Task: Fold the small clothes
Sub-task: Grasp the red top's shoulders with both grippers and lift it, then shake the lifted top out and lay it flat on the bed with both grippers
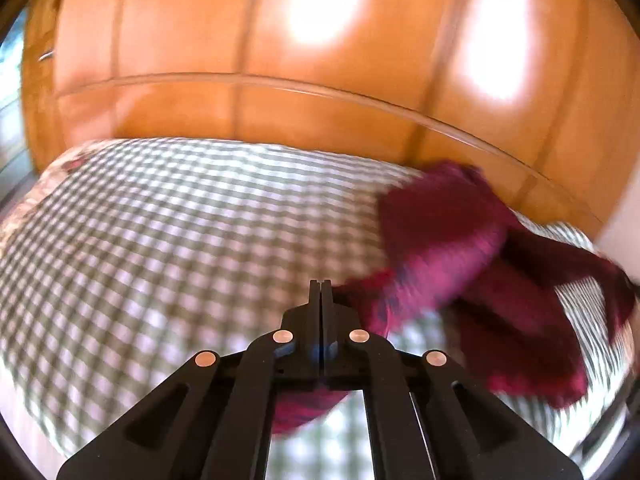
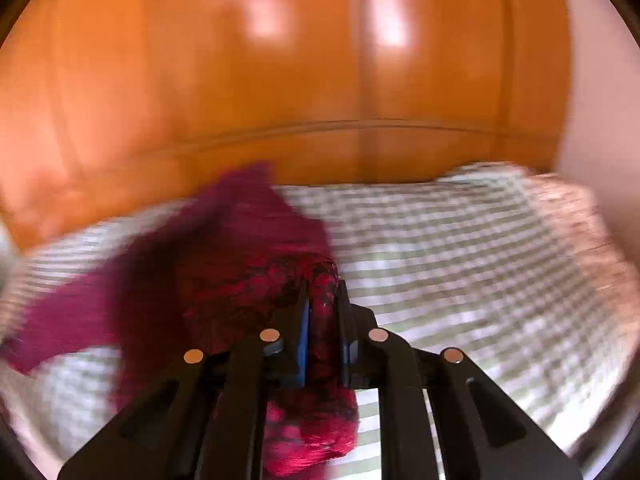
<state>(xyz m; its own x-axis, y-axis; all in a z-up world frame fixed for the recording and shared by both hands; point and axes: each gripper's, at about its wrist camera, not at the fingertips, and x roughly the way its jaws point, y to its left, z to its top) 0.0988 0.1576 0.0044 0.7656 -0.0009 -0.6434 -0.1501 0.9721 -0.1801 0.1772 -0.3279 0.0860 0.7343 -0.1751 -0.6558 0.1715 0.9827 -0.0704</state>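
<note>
Glossy orange wooden wardrobe point(image 1: 280, 112) behind checked bed point(image 1: 160, 240)

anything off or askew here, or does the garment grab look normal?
Nothing damaged or spilled. The magenta garment is bunched and lifted off the checked bedcover, not flat. The right tool is shut on a thick wad of it. The left tool is shut with the cloth emerging beside and under it; its pinch is hidden. Both views are motion-blurred.

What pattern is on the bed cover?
A green-and-white check on the bed cover, clearest in the left wrist view.
</note>
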